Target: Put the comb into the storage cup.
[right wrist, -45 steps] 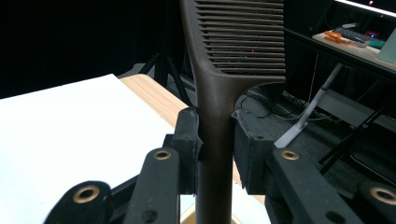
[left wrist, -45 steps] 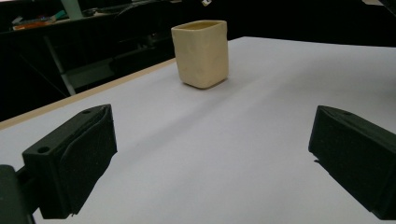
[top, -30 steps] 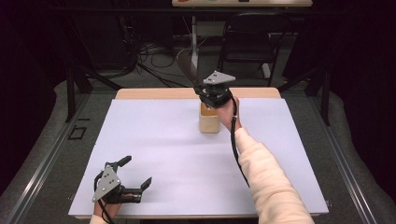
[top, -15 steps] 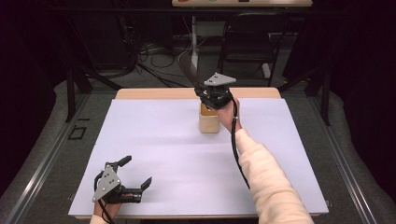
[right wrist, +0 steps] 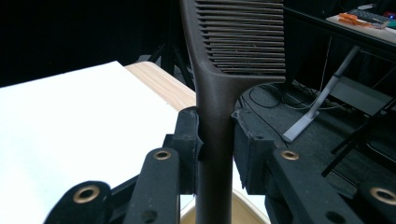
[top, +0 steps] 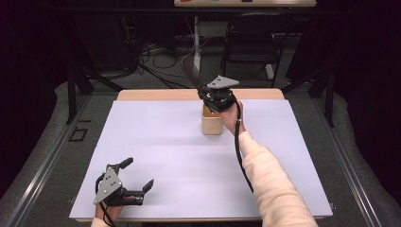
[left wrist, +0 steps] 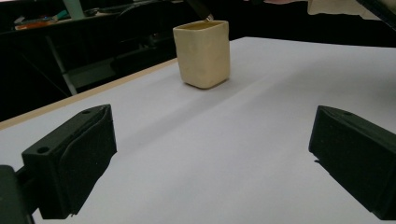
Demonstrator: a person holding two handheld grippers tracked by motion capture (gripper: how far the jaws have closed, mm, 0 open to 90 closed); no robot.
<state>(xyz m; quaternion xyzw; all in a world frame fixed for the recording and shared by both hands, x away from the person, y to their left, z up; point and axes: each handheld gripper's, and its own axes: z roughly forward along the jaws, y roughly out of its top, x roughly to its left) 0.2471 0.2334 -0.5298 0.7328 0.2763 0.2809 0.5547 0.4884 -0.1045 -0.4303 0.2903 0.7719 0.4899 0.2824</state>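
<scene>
A dark brown comb stands tilted over a cream square cup at the back middle of the table. My right gripper is shut on the comb's handle, with the teeth above the jaws. The cup's rim lies just below the gripper. In the left gripper view the handle's lower end reaches the cup's mouth. My left gripper rests on its side at the near left of the table, open, with nothing between its fingers.
A white sheet covers the table, and a strip of bare wood shows at the far edge. Behind the table are a black chair, a white stand and floor cables.
</scene>
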